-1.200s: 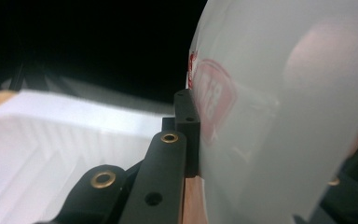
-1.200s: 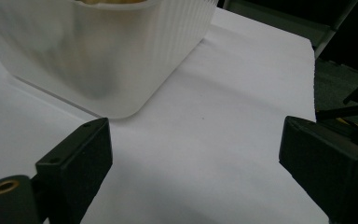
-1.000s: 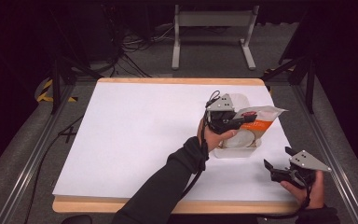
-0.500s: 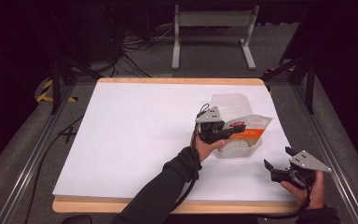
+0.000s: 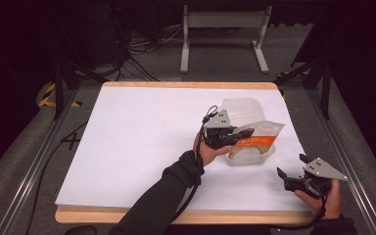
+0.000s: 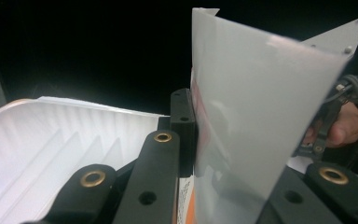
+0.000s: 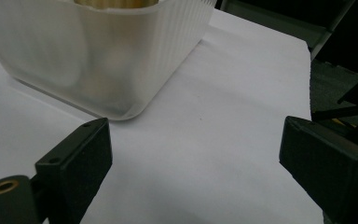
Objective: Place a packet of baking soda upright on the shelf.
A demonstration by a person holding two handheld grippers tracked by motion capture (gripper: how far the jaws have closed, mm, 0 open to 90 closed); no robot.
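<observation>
We've got the pouch [image 5: 260, 135] pinched flat in the left hand-held gripper [image 5: 238, 135], its long side lying level right over the ribbed tub [image 5: 248, 155], while the right hand-held gripper [image 5: 290, 167] sits wide open and empty near the bench [image 5: 142, 127] edge.

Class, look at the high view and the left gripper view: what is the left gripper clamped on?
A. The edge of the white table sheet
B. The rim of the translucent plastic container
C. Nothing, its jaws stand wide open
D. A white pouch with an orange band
D: the left gripper has its jaws closed on the white pouch with an orange band, held over the plastic container.
</observation>
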